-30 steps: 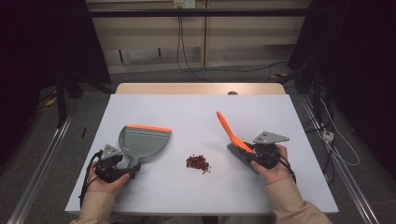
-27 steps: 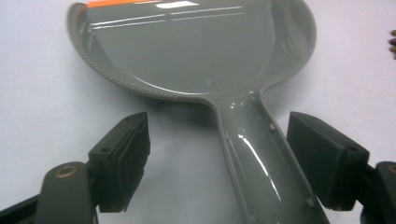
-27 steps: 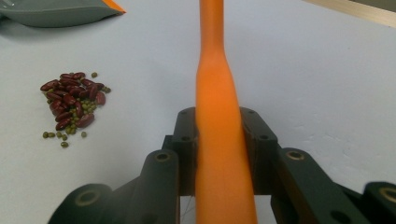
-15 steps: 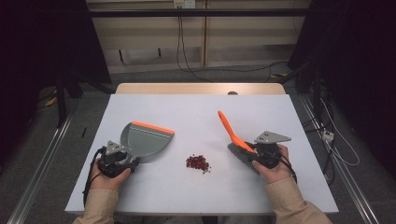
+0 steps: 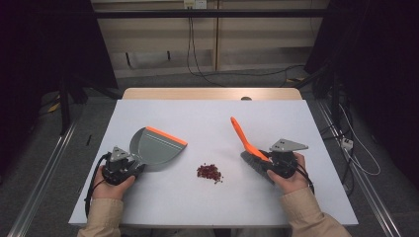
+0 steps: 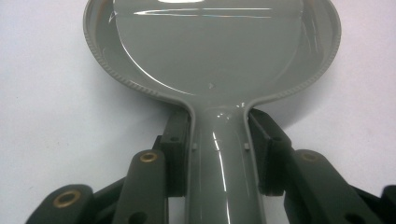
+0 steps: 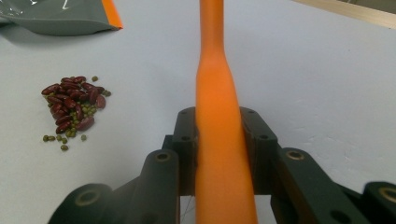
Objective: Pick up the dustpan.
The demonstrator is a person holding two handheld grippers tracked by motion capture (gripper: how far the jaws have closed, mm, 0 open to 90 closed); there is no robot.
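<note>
I hold a grey dustpan (image 5: 157,149) by its handle in my left tool (image 5: 122,167). In the left gripper view the handle (image 6: 219,163) runs straight up between the two black jaws, and both pads sit against its sides; the jaws have just been closing on it. The pan's rounded bowl (image 6: 210,51) spreads out beyond the jaw tips, shiny and with nothing in it. From above, the dustpan lies on the pale counter (image 5: 207,118) at my left, its orange front lip (image 5: 166,135) pointing away from me and toward the middle.

My right tool (image 5: 276,165) is clamped on a brush (image 5: 249,148) with an orange handle. In the right gripper view the orange handle (image 7: 219,140) fills the gap between the jaws, gripped on both sides, and narrows as it rises away from me. From above, the handle tilts up and to the left, with the dark bristles (image 5: 254,163) low beside the tool, at or just over the counter.

Between the two tools, a little nearer the brush, lies a small heap of beans (image 5: 209,172) on the bare counter. It is made of dark red beans (image 7: 72,105) with a few small green ones (image 7: 63,140) scattered at its edge. The heap is apart from both the dustpan's lip and the bristles.

My hands (image 5: 289,180) and beige sleeves (image 5: 309,217) come in from the near edge of the counter.
</note>
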